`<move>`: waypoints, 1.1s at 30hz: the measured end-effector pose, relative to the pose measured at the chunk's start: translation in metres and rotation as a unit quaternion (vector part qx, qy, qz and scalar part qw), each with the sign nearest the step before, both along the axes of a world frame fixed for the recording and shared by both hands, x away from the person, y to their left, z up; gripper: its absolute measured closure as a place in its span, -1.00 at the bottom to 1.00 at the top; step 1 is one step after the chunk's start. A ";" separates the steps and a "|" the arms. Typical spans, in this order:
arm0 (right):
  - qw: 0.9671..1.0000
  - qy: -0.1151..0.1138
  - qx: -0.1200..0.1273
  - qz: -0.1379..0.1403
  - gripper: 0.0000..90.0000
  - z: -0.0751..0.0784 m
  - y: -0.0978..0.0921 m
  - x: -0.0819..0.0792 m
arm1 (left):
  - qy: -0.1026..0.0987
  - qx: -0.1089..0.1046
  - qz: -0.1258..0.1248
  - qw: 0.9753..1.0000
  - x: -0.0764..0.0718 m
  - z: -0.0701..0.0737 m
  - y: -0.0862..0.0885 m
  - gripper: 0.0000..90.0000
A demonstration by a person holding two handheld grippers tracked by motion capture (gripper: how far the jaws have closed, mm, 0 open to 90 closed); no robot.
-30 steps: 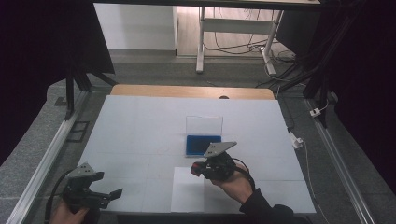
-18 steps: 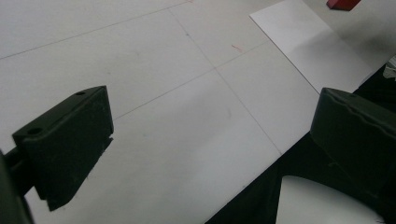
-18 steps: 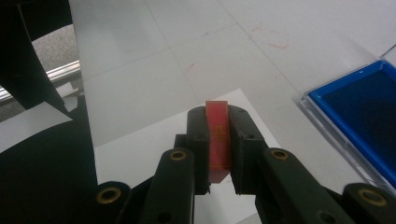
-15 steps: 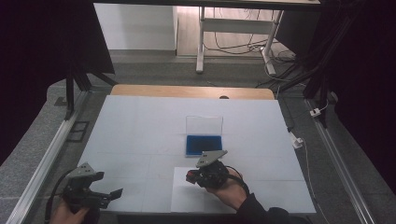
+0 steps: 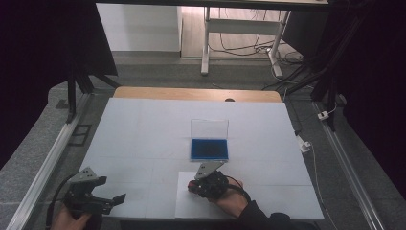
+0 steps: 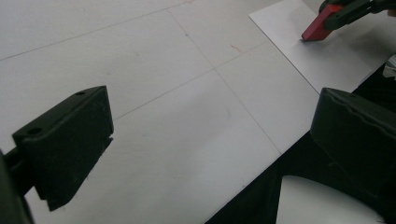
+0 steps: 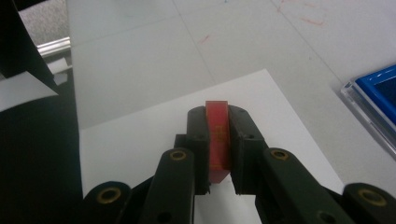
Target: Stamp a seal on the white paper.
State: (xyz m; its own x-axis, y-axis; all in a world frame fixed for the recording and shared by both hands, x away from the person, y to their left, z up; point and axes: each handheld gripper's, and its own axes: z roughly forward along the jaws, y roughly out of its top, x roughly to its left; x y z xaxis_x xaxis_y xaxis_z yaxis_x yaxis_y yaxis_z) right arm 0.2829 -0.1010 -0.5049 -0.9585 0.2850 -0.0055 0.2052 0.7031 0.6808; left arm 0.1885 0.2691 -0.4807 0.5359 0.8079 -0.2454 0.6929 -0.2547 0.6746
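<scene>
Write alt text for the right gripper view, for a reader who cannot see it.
The right gripper clamps a small red block between its two black jaws, above a white sheet of paper lying on the pale table. At the right edge sits part of a clear case with a blue pad.

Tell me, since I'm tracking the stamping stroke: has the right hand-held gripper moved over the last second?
Yes. The right hand-held gripper has pulled back from the blue ink pad toward the person and now holds the red stamp over the paper.
</scene>
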 end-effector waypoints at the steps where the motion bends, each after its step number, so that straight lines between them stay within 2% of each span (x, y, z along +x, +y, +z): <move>1: 1.000 -0.001 -0.006 -0.001 0.77 -0.001 0.000 0.000 | 0.000 0.000 0.000 1.000 0.000 0.000 0.000 -1.00; 6: 1.000 0.000 0.007 -0.006 0.78 -0.005 -0.003 -0.001 | 0.001 0.000 -0.001 1.000 0.000 0.000 0.000 -1.00; 12: 1.000 -0.013 0.002 -0.009 0.79 -0.005 -0.001 -0.005 | 0.001 0.002 -0.001 1.000 0.000 0.000 -0.001 -1.00; 17: 0.999 -0.038 -0.008 -0.006 0.79 -0.005 0.002 -0.012 | 0.002 0.002 0.000 1.000 0.000 0.000 -0.001 -1.00; 20: 0.998 -0.061 -0.021 0.000 0.79 -0.005 0.005 -0.017 | 0.003 0.002 0.000 1.000 0.001 0.000 -0.001 -1.00; 21: 0.998 -0.060 -0.022 0.000 0.79 -0.005 0.005 -0.018 | 0.003 0.002 0.000 1.000 0.001 0.000 -0.001 -1.00; 22: 0.998 -0.059 -0.021 -0.002 0.79 -0.005 0.005 -0.017 | 0.003 0.002 0.000 1.000 0.001 0.000 -0.001 -1.00; 26: 1.000 -0.019 -0.001 -0.013 0.79 -0.006 0.000 -0.008 | 0.003 0.002 0.000 1.000 0.000 0.000 -0.001 -1.00; 33: 0.999 0.029 0.023 -0.020 0.79 -0.008 -0.005 0.003 | 0.003 0.002 0.001 1.000 0.001 0.000 -0.001 -1.00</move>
State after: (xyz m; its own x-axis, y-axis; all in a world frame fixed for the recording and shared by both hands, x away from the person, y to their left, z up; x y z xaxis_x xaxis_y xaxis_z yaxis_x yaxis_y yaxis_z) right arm 0.2855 -0.1060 -0.5124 -0.9450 0.3211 0.0628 0.2715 0.6626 0.6980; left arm 0.1891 0.2682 -0.4809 0.5333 0.8092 -0.2466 0.6978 -0.2560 0.6689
